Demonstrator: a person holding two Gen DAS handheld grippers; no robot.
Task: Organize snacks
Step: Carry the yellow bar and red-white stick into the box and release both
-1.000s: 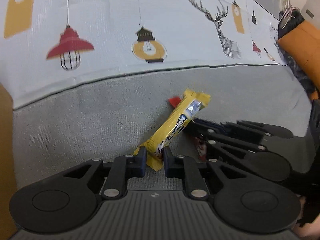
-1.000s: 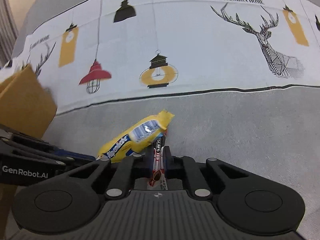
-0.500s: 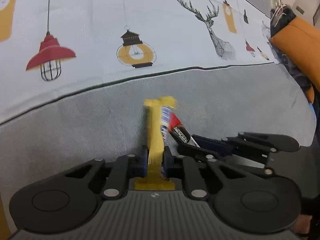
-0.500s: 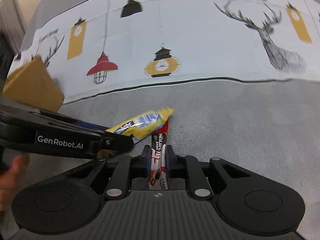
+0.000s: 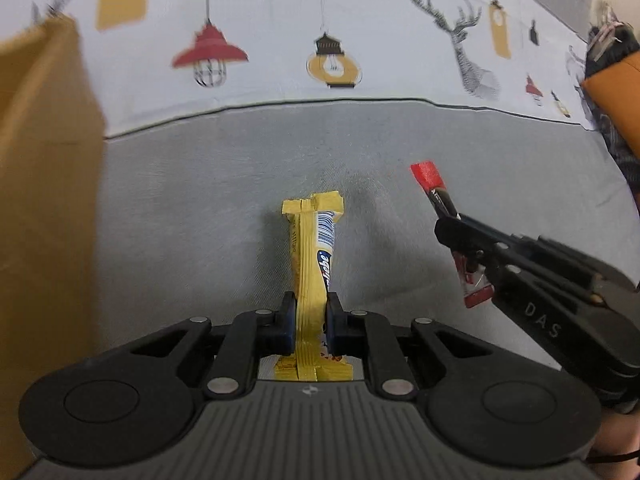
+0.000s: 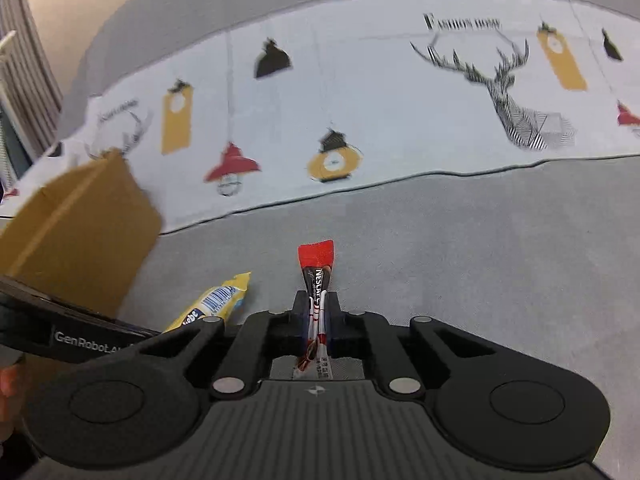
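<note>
My left gripper (image 5: 311, 320) is shut on a yellow snack bar (image 5: 314, 256), which stands edge-on above the grey sofa seat (image 5: 200, 208). The bar's tip also shows in the right wrist view (image 6: 218, 298). My right gripper (image 6: 317, 316) is shut on a red and black Nescafe stick (image 6: 317, 270). In the left wrist view this stick (image 5: 434, 190) sticks up from the right gripper (image 5: 460, 236), to the right of the yellow bar and apart from it.
A cardboard box (image 5: 40, 200) stands close at the left; it also shows in the right wrist view (image 6: 80, 232). A white cloth with lamp and deer prints (image 5: 320, 32) covers the sofa back. An orange cushion (image 5: 616, 92) sits at the far right.
Both grippers have lifted their snacks off the seat and moved apart. The yellow bar and the stick no longer overlap. The view has swung left, bringing the cardboard box in close.
</note>
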